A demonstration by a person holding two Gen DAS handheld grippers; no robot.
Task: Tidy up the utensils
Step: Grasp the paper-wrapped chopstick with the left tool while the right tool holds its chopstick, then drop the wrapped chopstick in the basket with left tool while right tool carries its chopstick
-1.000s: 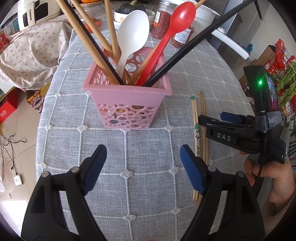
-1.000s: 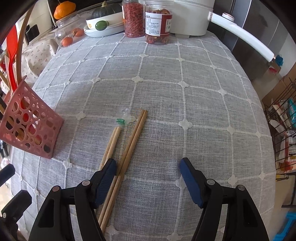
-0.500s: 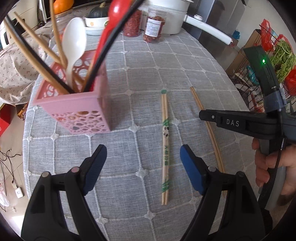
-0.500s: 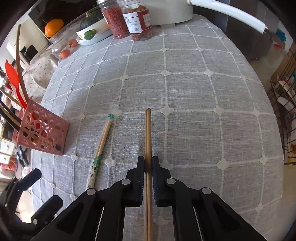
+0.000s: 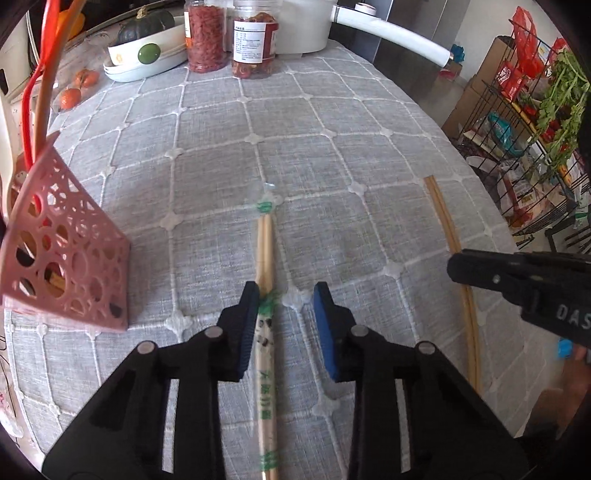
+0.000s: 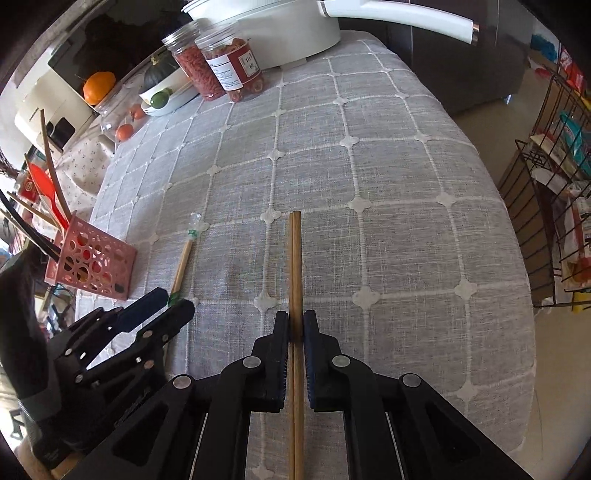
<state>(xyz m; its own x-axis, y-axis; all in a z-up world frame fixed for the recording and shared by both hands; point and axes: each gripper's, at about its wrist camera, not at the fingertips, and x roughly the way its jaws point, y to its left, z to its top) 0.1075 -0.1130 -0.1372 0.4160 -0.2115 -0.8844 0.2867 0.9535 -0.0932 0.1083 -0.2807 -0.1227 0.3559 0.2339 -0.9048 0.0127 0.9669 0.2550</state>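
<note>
A wrapped pair of pale chopsticks (image 5: 264, 254) with a green-printed sleeve lies on the grey checked tablecloth (image 5: 332, 122). My left gripper (image 5: 287, 297) straddles it and its jaws are closing; the left pad is right beside the pair, the right pad still stands apart. My right gripper (image 6: 295, 328) is shut on a bare brown pair of chopsticks (image 6: 295, 258), seen at the right in the left wrist view as brown chopsticks (image 5: 443, 221). A pink perforated basket (image 5: 74, 258) with spoons and chopsticks stands at the left, also the basket (image 6: 92, 266). The wrapped pair (image 6: 183, 262) runs under the left gripper (image 6: 164, 306).
Two jars with red contents (image 5: 229, 37), a white bowl (image 5: 147, 62) holding a dark squash, and a white pot (image 5: 303, 26) with a long handle stand at the far edge. Tangerines (image 5: 70, 98) lie far left. A wire rack (image 5: 535, 155) of groceries stands right of the table.
My left gripper swung right from the basket to over the wrapped chopsticks and its jaws narrowed. My right gripper shut on the brown pair and drew it rightward, away from the wrapped pair.
</note>
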